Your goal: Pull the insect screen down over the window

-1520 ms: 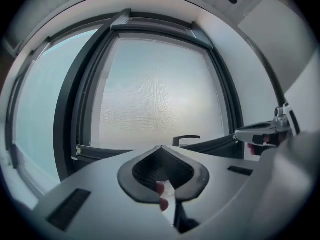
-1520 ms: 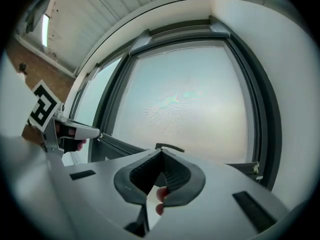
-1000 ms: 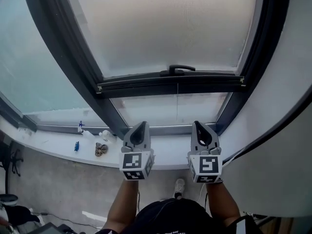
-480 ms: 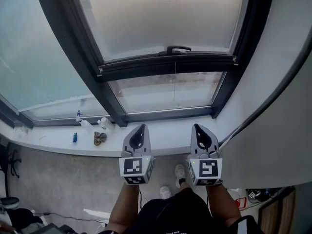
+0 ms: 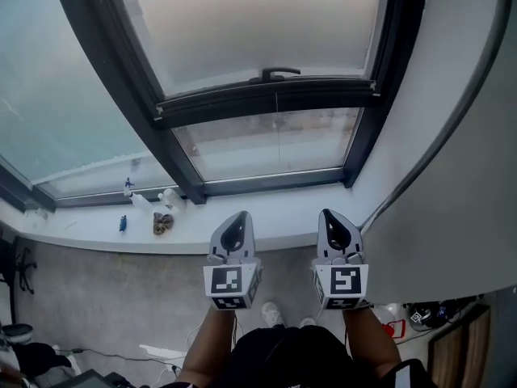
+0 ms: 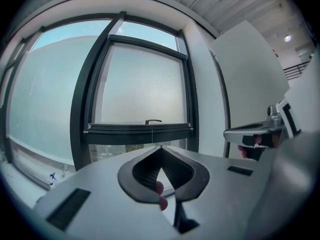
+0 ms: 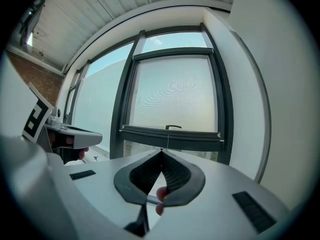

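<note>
Comparing w/ the head view a sec earlier, both grippers were seen drawn back from the window (image 5: 129, 83). The L gripper (image 5: 238, 219) and R gripper (image 5: 330, 217), previously over the sill (image 5: 283, 215), were now found clear of it, above the floor (image 5: 97, 297), side by side and well apart from the frame. In each gripper view the jaws were shown pressed together w/ nothing between them: L gripper (image 6: 160, 149), R gripper (image 7: 161, 152). The insect screen (image 5: 258, 23) was left where it had been, approx. most of the way down. Its bottom bar (image 5: 266, 97), w/ the handle (image 5: 279, 73) on top and a thin cord (image 5: 279, 136) hanging below, was stopped short of the lower frame. A glass strip (image 5: 242, 148) under the bar was thus still uncovered. No contact w/ bar, handle or cord was made by either gripper. The pull was judged incomplete: the retreat w/ empty, closed jaws read as a let-go, not a grip. To finish, the handle or cord would prob. need to be reached again and the bar brought down to the lower frame.
</note>
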